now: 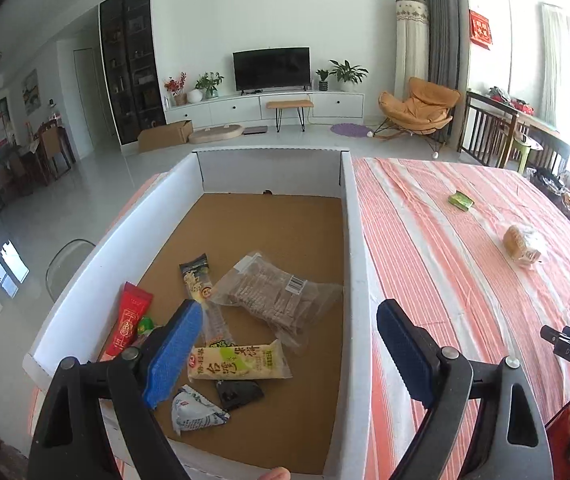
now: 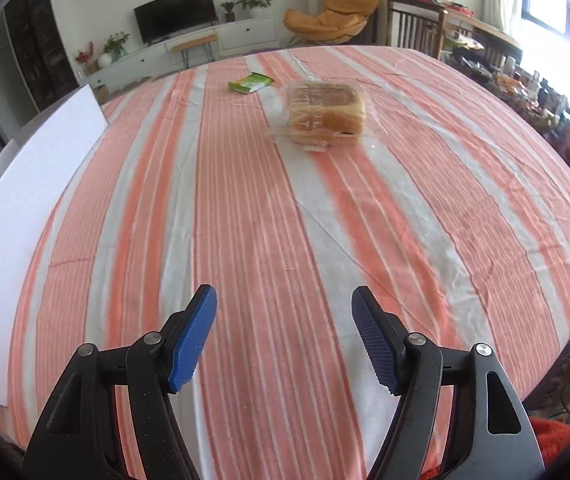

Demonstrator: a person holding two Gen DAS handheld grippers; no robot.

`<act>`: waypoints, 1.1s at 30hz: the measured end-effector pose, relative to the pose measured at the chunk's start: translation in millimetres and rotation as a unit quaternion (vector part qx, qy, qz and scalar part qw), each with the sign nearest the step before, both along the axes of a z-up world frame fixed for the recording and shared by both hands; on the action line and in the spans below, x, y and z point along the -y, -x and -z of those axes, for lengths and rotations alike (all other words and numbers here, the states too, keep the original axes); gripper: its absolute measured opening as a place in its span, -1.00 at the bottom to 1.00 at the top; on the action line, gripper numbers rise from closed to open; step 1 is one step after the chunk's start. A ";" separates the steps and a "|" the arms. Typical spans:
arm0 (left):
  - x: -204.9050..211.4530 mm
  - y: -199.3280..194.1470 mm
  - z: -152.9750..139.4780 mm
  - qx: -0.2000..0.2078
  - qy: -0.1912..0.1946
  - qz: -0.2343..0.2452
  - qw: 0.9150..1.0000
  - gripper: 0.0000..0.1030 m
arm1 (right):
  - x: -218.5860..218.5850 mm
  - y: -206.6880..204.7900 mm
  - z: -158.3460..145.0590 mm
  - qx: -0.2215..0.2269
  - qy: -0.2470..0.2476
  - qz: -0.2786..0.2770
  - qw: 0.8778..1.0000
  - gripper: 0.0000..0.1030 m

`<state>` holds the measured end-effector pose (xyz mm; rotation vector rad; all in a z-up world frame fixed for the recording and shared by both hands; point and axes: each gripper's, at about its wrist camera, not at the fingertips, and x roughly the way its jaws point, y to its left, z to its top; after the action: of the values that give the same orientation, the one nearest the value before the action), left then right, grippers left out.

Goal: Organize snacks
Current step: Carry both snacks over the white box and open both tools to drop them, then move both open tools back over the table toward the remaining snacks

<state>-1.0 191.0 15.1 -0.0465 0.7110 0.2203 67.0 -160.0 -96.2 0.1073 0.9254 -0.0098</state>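
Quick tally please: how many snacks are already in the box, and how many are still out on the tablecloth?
In the box: 7 (red packet, small green one, dark long packet, clear cracker bag, cream packet, black packet, white wrapped one)
On the tablecloth: 2 (bread, green packet)
Total: 9

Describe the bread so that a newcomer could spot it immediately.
On the orange-and-white striped tablecloth, right of the white cardboard box, lie two loose snacks. The clear-wrapped bread loaf is the tall golden block; the green packet beyond it is flat.
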 end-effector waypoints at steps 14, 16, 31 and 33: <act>57.9 -20.5 13.2 -0.040 0.014 0.023 0.999 0.72 | 28.5 -6.3 1.8 -0.004 -0.079 0.064 0.995 0.43; 63.4 -22.0 13.5 -0.042 0.018 0.028 0.999 0.72 | 29.5 -7.5 4.0 -0.009 -0.078 0.068 0.995 0.43; 158.3 -26.4 -16.6 0.024 0.013 0.124 0.992 0.99 | 20.3 -8.8 6.1 -0.015 -0.025 0.075 0.997 0.46; 177.2 -46.4 -1.7 -0.029 0.062 0.152 0.986 0.99 | 27.2 -4.5 1.6 -0.001 -0.035 0.092 0.995 0.46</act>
<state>45.4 13.7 16.8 -0.0497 0.7795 -0.1163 71.5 -187.2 -97.8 0.2566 0.9146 -0.1475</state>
